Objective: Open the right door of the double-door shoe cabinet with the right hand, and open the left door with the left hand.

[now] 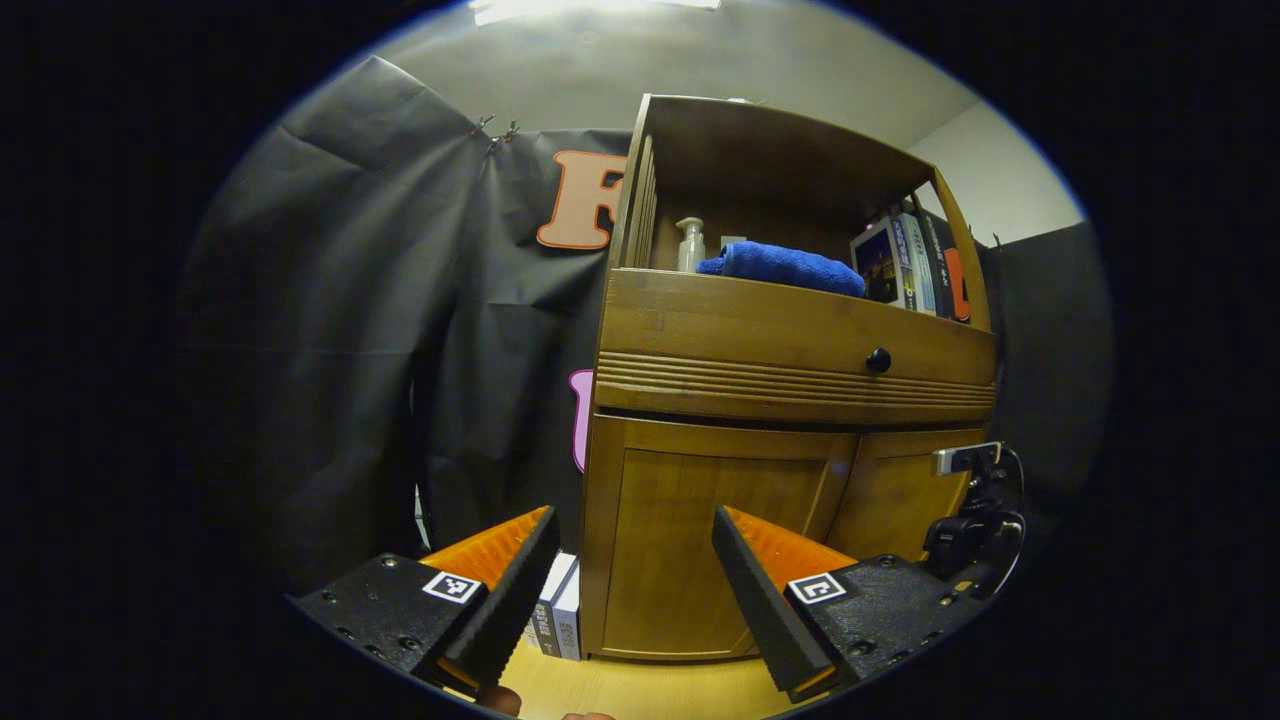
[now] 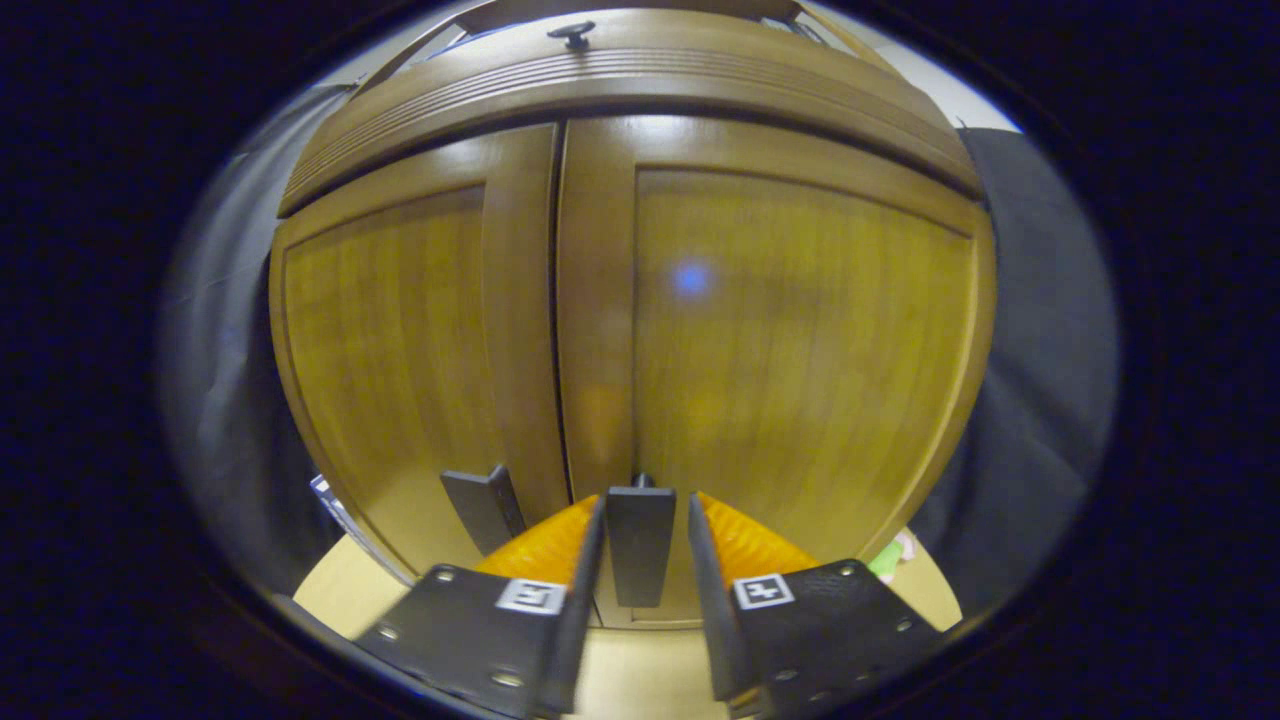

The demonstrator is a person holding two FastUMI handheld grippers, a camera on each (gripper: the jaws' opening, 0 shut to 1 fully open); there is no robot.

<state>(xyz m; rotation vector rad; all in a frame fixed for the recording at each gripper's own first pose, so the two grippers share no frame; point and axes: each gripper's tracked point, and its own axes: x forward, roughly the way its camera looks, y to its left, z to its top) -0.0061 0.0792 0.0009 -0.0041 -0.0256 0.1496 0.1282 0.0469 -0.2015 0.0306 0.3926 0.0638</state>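
Step one in hand: I have the right gripper point(image 2: 640, 545) straddling the dark flat handle point(image 2: 640, 540) of the brown wooden right door point(image 2: 800, 330), fingers close beside it but not visibly pressing.
Next I clamp and pull outward. My left gripper point(image 1: 635, 575) hangs released before the closed left door point(image 1: 700, 540); pale wood floor point(image 1: 640, 690), black cloth booth wall point(image 1: 350, 330) around.

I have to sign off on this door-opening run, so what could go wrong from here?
1. The right gripper straddles the right door's handle, but a slight gap shows on each side; pulling now may slip off.
2. The left gripper hangs open, well back from the cabinet, facing its left corner rather than the left handle.
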